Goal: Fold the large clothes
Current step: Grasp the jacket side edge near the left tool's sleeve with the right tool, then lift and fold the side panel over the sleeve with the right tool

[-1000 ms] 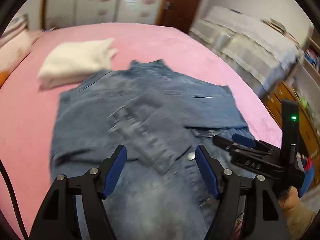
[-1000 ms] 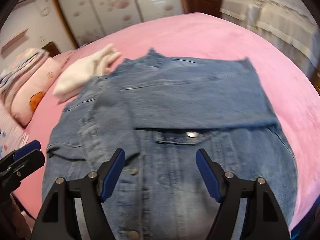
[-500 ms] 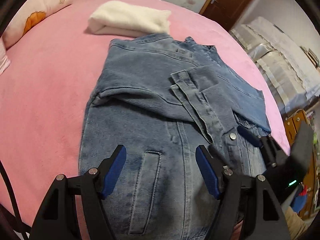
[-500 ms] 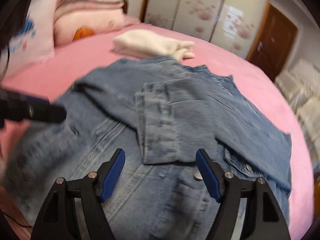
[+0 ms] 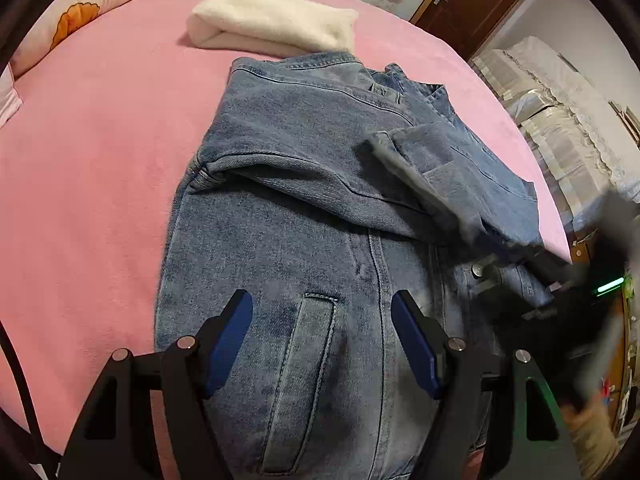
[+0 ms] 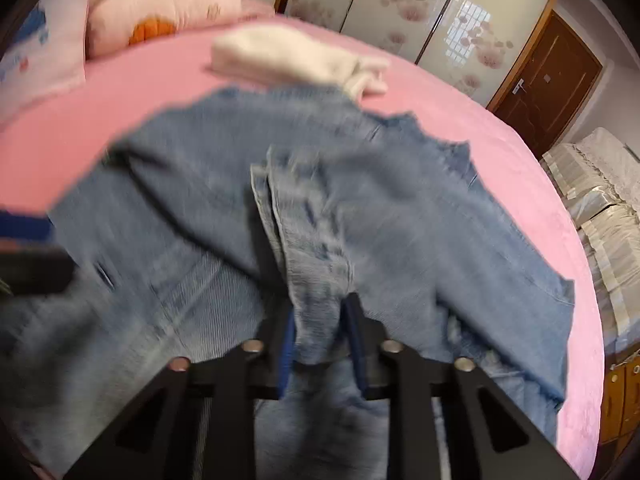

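Bedroom interior. A bed [image 5: 100,152] with a pink cover fills the foreground; patterned pillows [image 6: 160,4] lie at its head. Behind stands a wardrobe [image 6: 420,12] with floral sliding doors, a ceiling lamp reflected in one panel. A brown wooden door [image 6: 548,80] adjoins it. Covered furniture [image 5: 560,120] lines the wall beside.

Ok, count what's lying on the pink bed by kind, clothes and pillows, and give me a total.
Denim jackets: 1, denim jacket
Folded white garments: 1, white garment
Pillows in view: 1, floral pillow, with folded bedding behind it left uncounted
Total: 3
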